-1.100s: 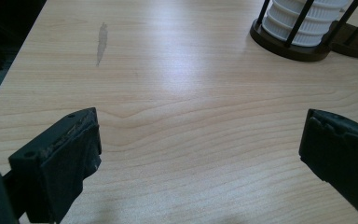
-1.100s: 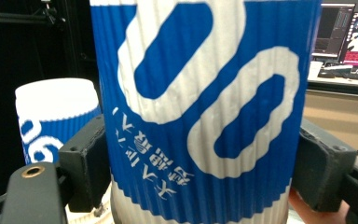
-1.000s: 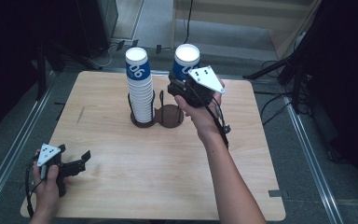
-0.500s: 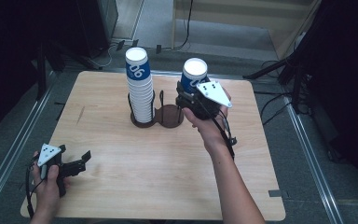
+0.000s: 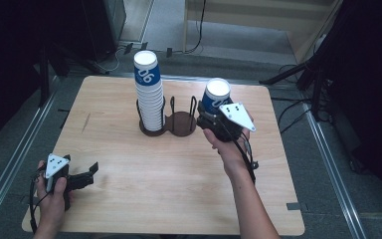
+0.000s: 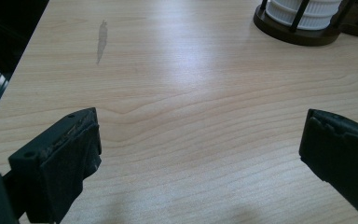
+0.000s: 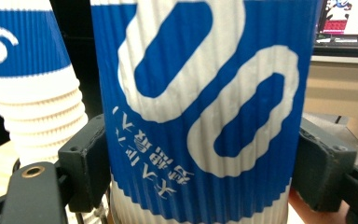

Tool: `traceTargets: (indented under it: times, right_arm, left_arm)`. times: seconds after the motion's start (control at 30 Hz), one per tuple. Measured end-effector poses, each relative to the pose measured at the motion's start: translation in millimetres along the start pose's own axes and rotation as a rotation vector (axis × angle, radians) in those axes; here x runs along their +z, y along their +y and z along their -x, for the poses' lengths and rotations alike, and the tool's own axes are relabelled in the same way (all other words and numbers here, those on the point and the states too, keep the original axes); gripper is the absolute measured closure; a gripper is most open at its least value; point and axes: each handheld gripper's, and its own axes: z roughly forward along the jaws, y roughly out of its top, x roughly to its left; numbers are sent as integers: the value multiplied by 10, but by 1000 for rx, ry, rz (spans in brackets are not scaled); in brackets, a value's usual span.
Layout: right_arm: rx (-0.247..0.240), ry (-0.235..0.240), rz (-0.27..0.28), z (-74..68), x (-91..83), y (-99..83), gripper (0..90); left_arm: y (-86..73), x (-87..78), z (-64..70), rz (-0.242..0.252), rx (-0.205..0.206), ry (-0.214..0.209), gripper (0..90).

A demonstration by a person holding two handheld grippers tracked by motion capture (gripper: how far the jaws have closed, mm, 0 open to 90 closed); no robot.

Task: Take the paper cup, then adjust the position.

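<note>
Right gripper [image 5: 210, 119] pinching single cup [image 5: 215, 97], held off tabletop [image 5: 129, 164] right of holder [image 5: 179, 123]. Judged step: transfer. Next: lower it upright. Left gripper [image 5: 87, 174] spread, idle.

The cup [image 7: 205, 112] and the stack [image 5: 148, 89] each bear white "06" (upside down) on blue.

1. The holder [image 5: 171, 124] stands on the surface [image 5: 129, 164], toward its far middle.
2. The stack of cups [image 5: 149, 94] sits in the holder's left ring; the right ring lies just beside it.
3. My right gripper [image 5: 210, 121] is just right of the holder, with one cup [image 5: 215, 97] between its fingers [image 7: 86, 163].
4. My left gripper [image 5: 82, 178] rests at the near left corner, well apart from the holder.
</note>
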Motion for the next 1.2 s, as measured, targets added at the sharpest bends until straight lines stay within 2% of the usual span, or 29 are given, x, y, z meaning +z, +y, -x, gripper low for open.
traceTargets:
  times: [0.13, 0.17, 0.3, 0.4, 0.43, 0.53, 0.63, 0.7, 0.8, 0.83, 0.87, 0.97, 1.0, 1.07, 1.1, 1.17, 1.2]
  right_arm:
    - [-4, -7, -9, 29, -64, -119, 183]
    - [-14, -22, -14, 39, -92, -185, 183]
    - [-6, -29, -22, 55, -134, -289, 183]
    - [-17, -37, -30, 61, -176, -409, 183]
    - [-23, -37, -33, 58, -186, -441, 183]
    - [-36, -35, -37, 45, -209, -499, 183]
    - [-44, -29, -43, 20, -246, -587, 183]
    - [-46, -28, -48, 7, -272, -656, 183]
    - [-33, -23, -70, -8, -324, -794, 183]
    - [-33, -23, -70, -8, -324, -794, 183]
    - [-43, -26, -85, -20, -348, -868, 182]
    - [-45, -28, -98, -23, -363, -930, 182]
    - [-43, -28, -102, -23, -367, -944, 183]
    - [-63, -34, -107, -30, -374, -969, 182]
    - [-63, -34, -107, -30, -374, -969, 182]
    - [-86, -33, -102, -62, -379, -981, 182]
    - [-86, -33, -102, -62, -379, -981, 182]
  left_arm:
    - [-4, -6, 23, -2, 22, 7, 0]
    - [-5, -7, 26, -5, 28, 10, 0]
    - [-2, -10, 25, -4, 26, 15, 0]
    - [5, -23, 22, 2, 22, 12, 0]
    - [12, -43, 21, 12, 34, -2, 0]
    - [20, -58, 27, 22, 40, -7, 0]
    - [43, -73, 43, 34, 31, -14, 0]
    - [82, -90, 63, 49, -6, -42, 0]
    - [169, -123, 128, 72, -5, -53, 0]
    - [202, -134, 156, 77, -12, -67, 0]
    - [232, -140, 186, 79, -13, -72, 0]
    - [317, -137, 289, 71, -5, -83, 0]
    - [350, -145, 329, 74, -7, -102, 0]
    - [426, -160, 425, 76, 5, -132, 0]
    - [426, -160, 425, 76, 5, -132, 0]
    - [505, -164, 538, 70, 19, -148, 0]
    - [505, -164, 538, 70, 19, -148, 0]
